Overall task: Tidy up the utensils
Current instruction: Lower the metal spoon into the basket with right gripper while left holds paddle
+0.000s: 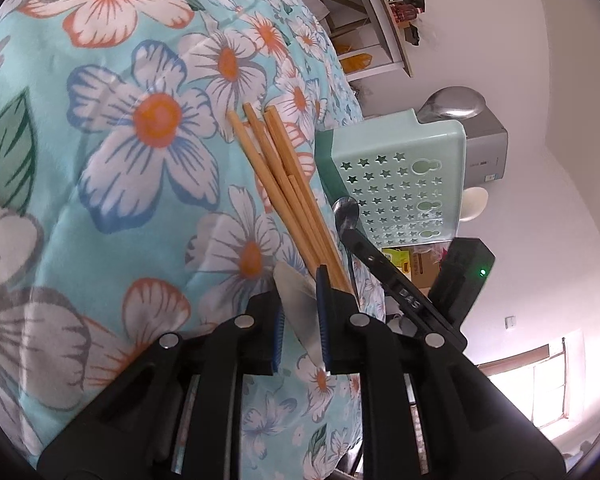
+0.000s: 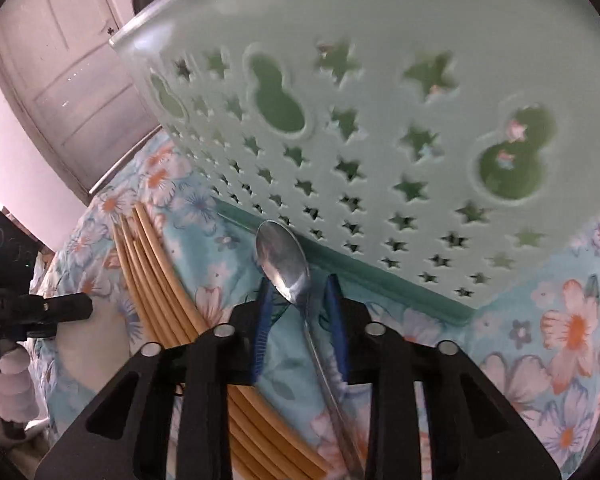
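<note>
Several wooden chopsticks (image 1: 284, 184) (image 2: 152, 276) lie side by side on the floral cloth (image 1: 140, 160). A mint-green perforated basket (image 1: 400, 160) (image 2: 380, 80) stands just beyond them. My left gripper (image 1: 296, 286) is shut on a pale flat utensil (image 1: 296, 312), next to the chopsticks' near ends. A metal spoon (image 2: 284, 256) (image 1: 346, 210) lies on the cloth with its bowl at the basket's foot. My right gripper (image 2: 299, 284) straddles its neck, open, with a gap at each pad. The left gripper (image 2: 60, 308) shows at the left edge of the right wrist view.
A white door (image 2: 60, 60) stands behind the bed-like surface. A shelf (image 1: 392, 8), a grey appliance (image 1: 484, 144) and a cardboard box (image 1: 420, 268) are past the cloth's edge. A bright window (image 1: 540, 380) is at the lower right. A gloved hand (image 2: 12, 380) holds the left tool.
</note>
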Tool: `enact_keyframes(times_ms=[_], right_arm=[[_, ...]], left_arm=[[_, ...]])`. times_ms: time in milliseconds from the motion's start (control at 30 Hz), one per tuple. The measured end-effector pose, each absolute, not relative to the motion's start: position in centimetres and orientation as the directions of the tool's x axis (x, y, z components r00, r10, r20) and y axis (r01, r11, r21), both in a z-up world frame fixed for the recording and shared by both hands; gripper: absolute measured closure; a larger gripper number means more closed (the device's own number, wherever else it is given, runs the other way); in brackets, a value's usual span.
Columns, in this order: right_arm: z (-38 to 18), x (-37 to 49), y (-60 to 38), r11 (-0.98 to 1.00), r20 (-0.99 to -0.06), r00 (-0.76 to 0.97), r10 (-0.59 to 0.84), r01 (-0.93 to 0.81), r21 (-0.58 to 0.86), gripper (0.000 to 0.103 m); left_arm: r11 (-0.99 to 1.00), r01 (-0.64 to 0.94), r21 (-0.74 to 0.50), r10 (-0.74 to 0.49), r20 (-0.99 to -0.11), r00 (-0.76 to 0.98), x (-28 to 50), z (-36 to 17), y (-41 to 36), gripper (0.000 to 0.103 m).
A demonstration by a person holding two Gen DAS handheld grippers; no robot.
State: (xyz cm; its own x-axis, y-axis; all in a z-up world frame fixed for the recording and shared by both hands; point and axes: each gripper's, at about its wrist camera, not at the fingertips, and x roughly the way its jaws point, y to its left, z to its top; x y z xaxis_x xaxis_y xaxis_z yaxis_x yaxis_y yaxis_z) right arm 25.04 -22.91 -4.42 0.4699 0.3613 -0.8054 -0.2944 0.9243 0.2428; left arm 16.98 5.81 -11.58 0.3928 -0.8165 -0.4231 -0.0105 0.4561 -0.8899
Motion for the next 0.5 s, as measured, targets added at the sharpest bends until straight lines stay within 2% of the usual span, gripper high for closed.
enact_keyframes(times_ms=[100, 333, 433, 500], right_arm=[[-3.9, 24.5, -21.9, 0.911, -0.799, 0.467, 0.379, -0.337, 0.235, 0.082], [-3.7, 24.7, -19.2, 0.897, -0.819, 0.471, 0.327, -0.429, 0.111, 0.083], [-3.8, 25.0, -17.4, 0.888, -0.822, 0.488, 0.294, -0.458, 0.046, 0.087], [-3.9, 25.1, -16.3, 0.881, -0.821, 0.513, 0.251, -0.473, -0.026, 0.095]], left_arm=[[0.459, -0.006, -0.888, -0.816, -0.425, 0.391, 17.2, -11.4, 5.5, 0.089], [0.462, -0.002, -0.887, -0.816, -0.427, 0.389, 17.4, -11.4, 5.4, 0.089], [0.466, -0.003, -0.885, -0.814, -0.43, 0.39, 17.5, -11.4, 5.4, 0.089], [0.473, -0.002, -0.881, -0.809, -0.436, 0.393, 17.6, -11.3, 5.3, 0.088]])
